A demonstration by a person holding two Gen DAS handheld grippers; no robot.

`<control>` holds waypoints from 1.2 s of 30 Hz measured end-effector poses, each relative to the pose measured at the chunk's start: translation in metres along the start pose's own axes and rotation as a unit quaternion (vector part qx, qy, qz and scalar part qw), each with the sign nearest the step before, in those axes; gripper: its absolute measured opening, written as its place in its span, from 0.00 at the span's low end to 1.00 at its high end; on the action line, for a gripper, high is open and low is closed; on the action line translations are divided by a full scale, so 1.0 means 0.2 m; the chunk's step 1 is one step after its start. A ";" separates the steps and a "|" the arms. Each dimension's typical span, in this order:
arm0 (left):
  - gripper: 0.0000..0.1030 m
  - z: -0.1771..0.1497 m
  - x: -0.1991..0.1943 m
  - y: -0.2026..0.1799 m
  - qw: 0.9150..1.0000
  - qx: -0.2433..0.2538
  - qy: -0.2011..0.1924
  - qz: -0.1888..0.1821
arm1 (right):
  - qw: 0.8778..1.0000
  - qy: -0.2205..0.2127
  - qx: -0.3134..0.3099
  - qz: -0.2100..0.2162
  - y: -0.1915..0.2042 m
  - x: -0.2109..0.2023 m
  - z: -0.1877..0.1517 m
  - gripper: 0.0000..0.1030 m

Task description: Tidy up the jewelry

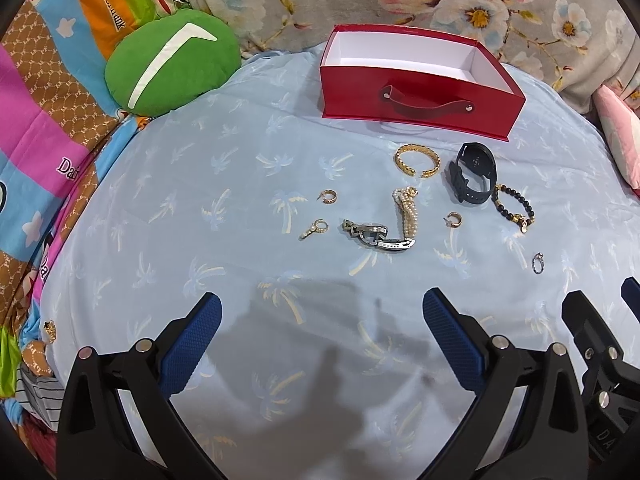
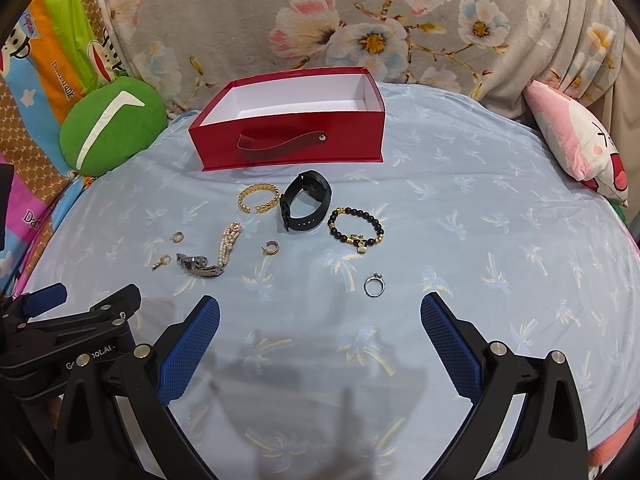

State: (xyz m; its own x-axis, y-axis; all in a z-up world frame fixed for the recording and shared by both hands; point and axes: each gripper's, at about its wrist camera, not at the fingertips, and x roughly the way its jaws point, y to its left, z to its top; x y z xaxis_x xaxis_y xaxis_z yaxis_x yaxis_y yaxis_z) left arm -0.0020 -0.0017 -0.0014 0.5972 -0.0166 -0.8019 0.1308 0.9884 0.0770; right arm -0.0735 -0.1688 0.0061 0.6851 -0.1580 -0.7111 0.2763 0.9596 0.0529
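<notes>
Jewelry lies scattered on a pale blue palm-print cloth point(image 1: 200, 184). A gold cuff bracelet point(image 1: 417, 160), a black smartwatch point(image 1: 474, 176), a black bead bracelet point(image 1: 516, 208), a pearl bracelet point(image 1: 406, 212), a metal link bracelet point(image 1: 376, 236), three small gold earrings and a silver ring point(image 2: 375, 284) sit in front of an empty red box point(image 1: 416, 80) with a white inside. My left gripper point(image 1: 322, 312) is open, hovering short of the link bracelet. My right gripper point(image 2: 320, 312) is open too, with the silver ring just ahead of it.
A green cushion point(image 1: 172, 68) lies at the back left beside a bright cartoon-print blanket point(image 1: 36, 140). Floral grey fabric point(image 2: 360, 20) rises behind the box. A pink plush pillow point(image 2: 576, 140) rests at the right edge.
</notes>
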 end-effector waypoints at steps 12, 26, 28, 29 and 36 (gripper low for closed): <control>0.95 0.00 0.00 0.00 1.000 -0.001 0.001 0.000 | 1.000 0.000 0.000 0.000 0.01 0.00 0.00 0.95; 0.95 0.00 0.00 0.00 1.000 0.000 0.001 0.000 | 1.000 0.002 0.000 0.001 0.02 0.00 0.01 0.95; 0.95 0.00 0.00 0.00 1.000 0.000 0.001 0.000 | 1.000 0.001 -0.001 0.001 0.02 0.00 0.01 0.95; 0.95 0.00 0.00 0.00 1.000 0.000 0.001 0.000 | 1.000 0.002 -0.001 0.001 0.03 0.00 0.02 0.95; 0.95 0.00 0.00 0.00 1.000 0.000 0.001 -0.001 | 1.000 0.002 0.000 0.001 0.01 0.00 0.01 0.95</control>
State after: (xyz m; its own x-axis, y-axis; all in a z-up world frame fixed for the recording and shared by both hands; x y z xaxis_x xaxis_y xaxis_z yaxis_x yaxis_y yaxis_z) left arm -0.0018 -0.0012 -0.0011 0.5950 -0.0173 -0.8036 0.1314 0.9884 0.0760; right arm -0.0704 -0.1666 0.0073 0.6827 -0.1549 -0.7141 0.2747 0.9600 0.0545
